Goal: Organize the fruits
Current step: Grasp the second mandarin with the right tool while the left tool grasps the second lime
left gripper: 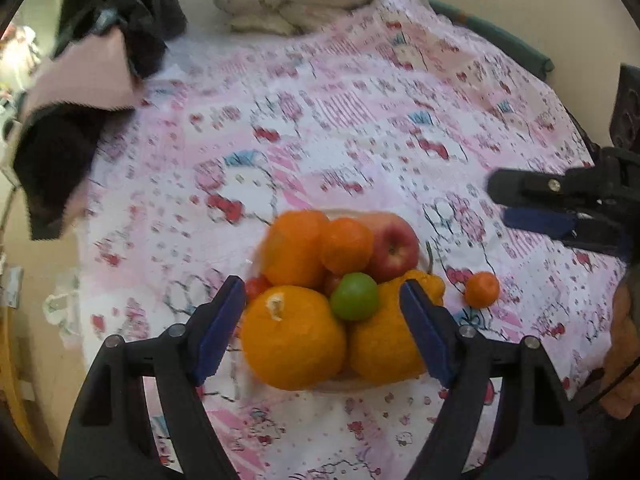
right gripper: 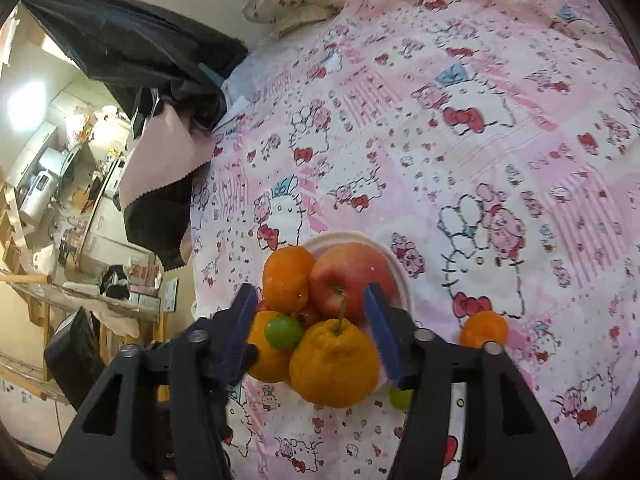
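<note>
Oranges (left gripper: 294, 336), apple (left gripper: 394, 248) heaped on plate (right gripper: 394, 276)

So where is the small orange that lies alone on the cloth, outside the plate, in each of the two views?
Left wrist view: the small orange lies right of centre on the cloth, to the right of the plate, below the right gripper.
Right wrist view: it sits lower right, partly behind the right gripper's finger.
Shared landmark: the red apple on the plate.
</note>
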The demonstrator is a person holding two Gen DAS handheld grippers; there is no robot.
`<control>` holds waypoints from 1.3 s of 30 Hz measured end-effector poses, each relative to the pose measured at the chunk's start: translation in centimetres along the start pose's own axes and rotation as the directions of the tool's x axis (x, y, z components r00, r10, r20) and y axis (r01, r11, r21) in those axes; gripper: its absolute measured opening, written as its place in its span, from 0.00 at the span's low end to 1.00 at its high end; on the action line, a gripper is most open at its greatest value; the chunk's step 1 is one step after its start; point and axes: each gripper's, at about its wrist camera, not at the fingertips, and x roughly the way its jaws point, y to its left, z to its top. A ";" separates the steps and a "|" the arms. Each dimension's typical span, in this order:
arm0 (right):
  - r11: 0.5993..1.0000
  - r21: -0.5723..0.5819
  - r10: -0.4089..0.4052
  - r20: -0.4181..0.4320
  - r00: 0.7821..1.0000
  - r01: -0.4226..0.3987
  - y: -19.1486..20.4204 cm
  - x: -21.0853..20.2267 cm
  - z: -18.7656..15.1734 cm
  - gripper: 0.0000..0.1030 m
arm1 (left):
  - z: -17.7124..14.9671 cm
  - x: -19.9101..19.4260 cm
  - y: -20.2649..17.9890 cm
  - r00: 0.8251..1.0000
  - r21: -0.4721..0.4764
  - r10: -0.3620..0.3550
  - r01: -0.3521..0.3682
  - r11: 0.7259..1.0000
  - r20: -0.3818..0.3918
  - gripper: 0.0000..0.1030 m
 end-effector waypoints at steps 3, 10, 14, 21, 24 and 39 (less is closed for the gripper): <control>1.000 0.019 -0.010 0.015 1.000 0.010 -0.5 -1.0 -0.5 0.70 | 0.0 -1.9 0.3 0.997 -0.012 0.039 -0.038 0.999 0.062 0.74; 0.994 0.049 -0.094 -0.009 0.996 0.095 -2.6 -2.2 -2.5 0.70 | -0.9 -4.0 1.4 0.994 -0.052 0.075 -0.071 0.996 0.078 0.74; 0.976 0.098 -0.190 -0.062 0.980 0.196 -5.1 -1.6 -3.3 0.70 | -2.3 -4.5 2.2 0.994 -0.104 0.091 -0.085 0.991 0.052 0.74; 0.935 0.189 -0.273 -0.163 0.948 0.302 -9.8 1.1 -3.5 0.70 | -5.5 -5.4 2.9 0.993 -0.209 0.111 -0.103 0.972 0.027 0.74; 0.925 0.183 -0.300 -0.187 0.935 0.333 -10.5 2.5 -3.2 0.70 | -6.6 -5.6 3.0 0.995 -0.250 0.101 -0.096 0.964 0.010 0.74; 0.887 -0.026 -0.455 -0.223 0.862 0.462 -9.8 6.7 -3.2 0.46 | -7.9 -3.3 1.5 0.994 -0.210 0.074 -0.088 0.974 -0.076 0.74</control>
